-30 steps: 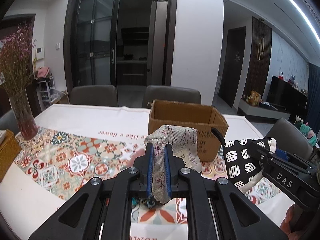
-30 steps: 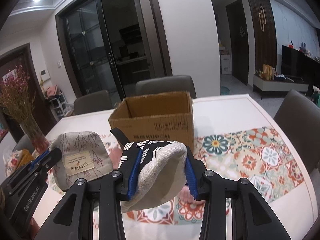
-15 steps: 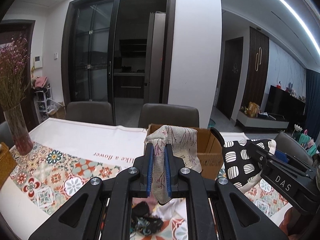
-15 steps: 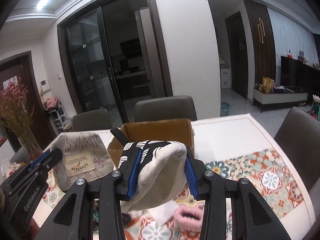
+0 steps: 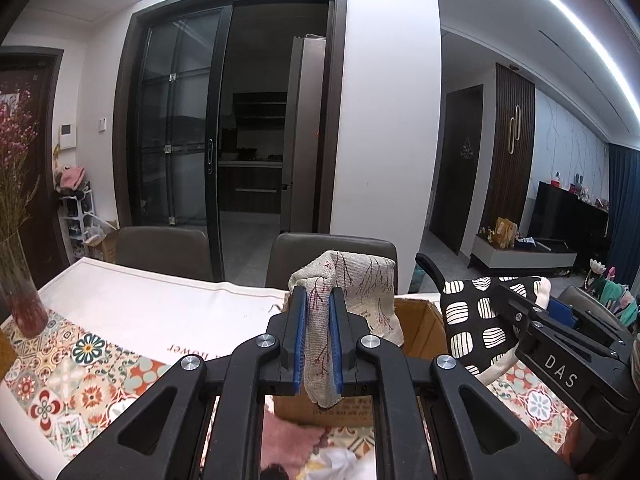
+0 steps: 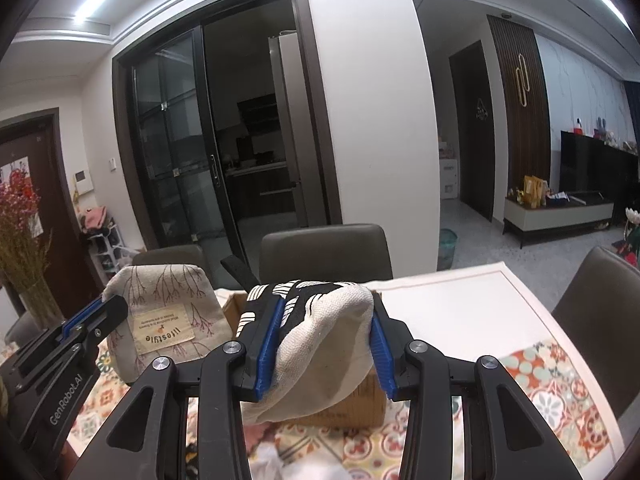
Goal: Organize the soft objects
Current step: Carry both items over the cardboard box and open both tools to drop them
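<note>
My left gripper (image 5: 318, 336) is shut on a beige branch-print oven mitt (image 5: 352, 300), whose label side shows in the right wrist view (image 6: 168, 312). My right gripper (image 6: 326, 340) is shut on a black-and-white patterned mitt (image 6: 320, 332), seen from the side in the left wrist view (image 5: 476, 320). Both mitts hang in the air just in front of and above an open cardboard box (image 5: 416, 320) (image 6: 360, 400), which they mostly hide. The two grippers are side by side.
The table (image 5: 132, 312) has a white cloth with a floral tile runner (image 6: 560, 384). Pink and white soft items (image 5: 288, 440) lie below the grippers. A vase of dried flowers (image 5: 16, 280) stands at the left. Brown chairs (image 6: 324, 252) line the far side and the right.
Both grippers have risen and moved toward the box with their mitts. The box sits lower in view, now largely behind the mitts. Both grips are unchanged.
</note>
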`<act>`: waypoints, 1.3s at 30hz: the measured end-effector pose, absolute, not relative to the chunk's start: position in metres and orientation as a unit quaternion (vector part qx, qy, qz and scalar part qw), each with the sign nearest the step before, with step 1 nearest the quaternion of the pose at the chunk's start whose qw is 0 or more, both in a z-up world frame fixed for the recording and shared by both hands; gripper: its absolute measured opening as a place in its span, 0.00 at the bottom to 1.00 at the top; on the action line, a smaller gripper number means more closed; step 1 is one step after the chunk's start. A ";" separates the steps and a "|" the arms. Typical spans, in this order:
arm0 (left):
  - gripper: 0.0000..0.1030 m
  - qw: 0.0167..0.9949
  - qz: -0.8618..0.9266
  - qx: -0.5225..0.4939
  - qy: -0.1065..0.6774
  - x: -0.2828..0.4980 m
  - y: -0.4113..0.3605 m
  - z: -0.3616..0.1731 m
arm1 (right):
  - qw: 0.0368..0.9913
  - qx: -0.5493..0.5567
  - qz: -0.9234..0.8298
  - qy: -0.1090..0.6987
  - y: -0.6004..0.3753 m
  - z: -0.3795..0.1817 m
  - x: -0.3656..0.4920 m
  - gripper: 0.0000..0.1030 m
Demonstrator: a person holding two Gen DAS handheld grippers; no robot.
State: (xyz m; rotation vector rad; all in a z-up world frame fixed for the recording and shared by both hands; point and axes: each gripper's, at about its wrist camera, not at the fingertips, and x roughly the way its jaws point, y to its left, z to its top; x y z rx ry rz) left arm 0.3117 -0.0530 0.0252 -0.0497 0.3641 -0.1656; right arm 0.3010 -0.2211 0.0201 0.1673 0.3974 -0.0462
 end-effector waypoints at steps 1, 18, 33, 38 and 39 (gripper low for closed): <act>0.12 0.980 -0.080 -0.024 0.180 0.319 -0.055 0.025 | 0.977 0.081 -0.024 0.196 -0.221 0.020 0.305 0.41; 0.12 0.971 -0.096 -0.024 0.217 0.401 -0.072 0.001 | 0.971 0.054 -0.026 0.230 -0.223 -0.004 0.381 0.41; 0.13 0.951 -0.116 0.003 0.288 0.434 -0.093 -0.043 | 0.951 0.044 -0.022 0.304 -0.228 -0.051 0.416 0.42; 0.30 0.947 -0.117 0.010 0.297 0.433 -0.092 -0.049 | 0.946 0.044 -0.010 0.322 -0.227 -0.061 0.422 0.49; 0.37 0.947 -0.119 0.010 0.299 0.433 -0.093 -0.049 | 0.945 0.048 -0.005 0.325 -0.227 -0.061 0.422 0.51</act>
